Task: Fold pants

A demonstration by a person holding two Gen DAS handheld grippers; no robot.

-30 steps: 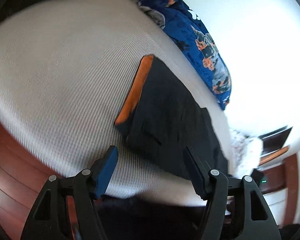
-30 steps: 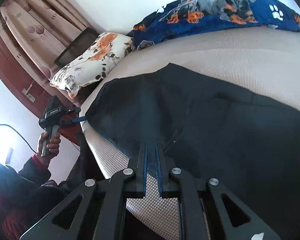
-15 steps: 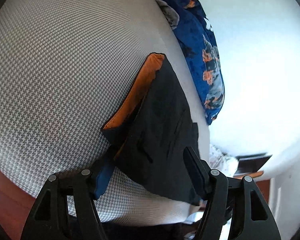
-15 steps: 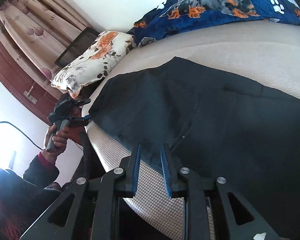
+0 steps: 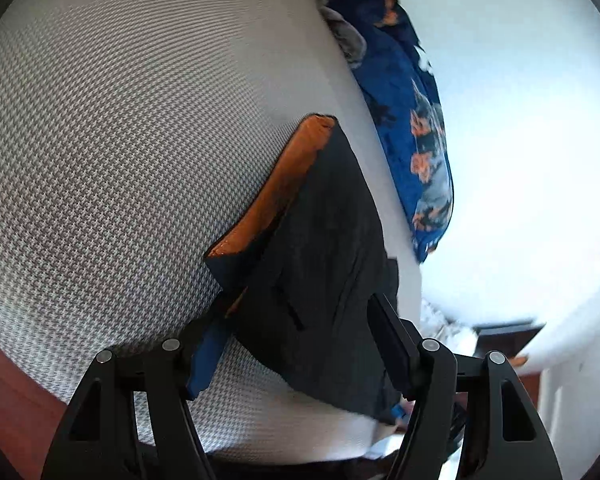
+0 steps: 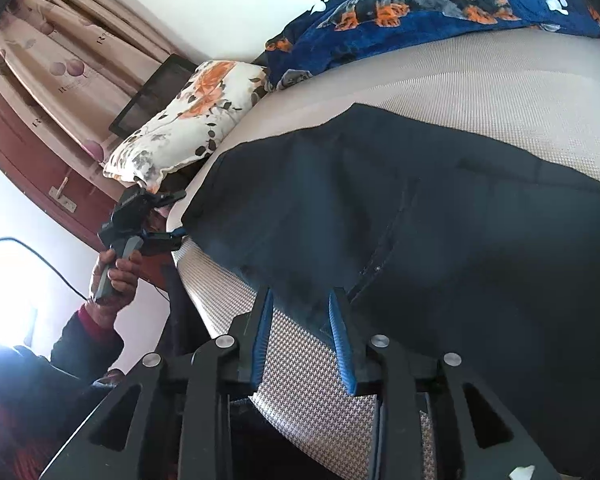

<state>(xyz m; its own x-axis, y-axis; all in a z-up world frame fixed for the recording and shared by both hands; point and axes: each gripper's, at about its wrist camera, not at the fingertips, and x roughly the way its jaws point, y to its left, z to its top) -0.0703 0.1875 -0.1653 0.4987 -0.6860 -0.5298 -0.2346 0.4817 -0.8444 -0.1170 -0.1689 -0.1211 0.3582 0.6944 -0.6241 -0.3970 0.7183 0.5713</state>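
A: Where do the pants point(image 6: 440, 216) lie?

B: Flat on the bed point(image 5: 120, 160), the dark cloth running long from the left gripper point(image 5: 300, 332) across to the right gripper point(image 6: 300, 312). In the left wrist view the orange-lined band point(image 5: 276, 192) marks the near end.

A: Which is nearer an edge to take?

B: Both sit at 1 edge each. The left jaws stand wide apart, a corner of the cloth lying between the 2 fingers, pads not pressing on it. The right jaws have just been opening; they are parted a little now, with the hem between them but seemingly loose.

A: So the next move?

B: Likely each closes on its own end, then 1 end is carried along that long axis over the other. The left looks readier to close.
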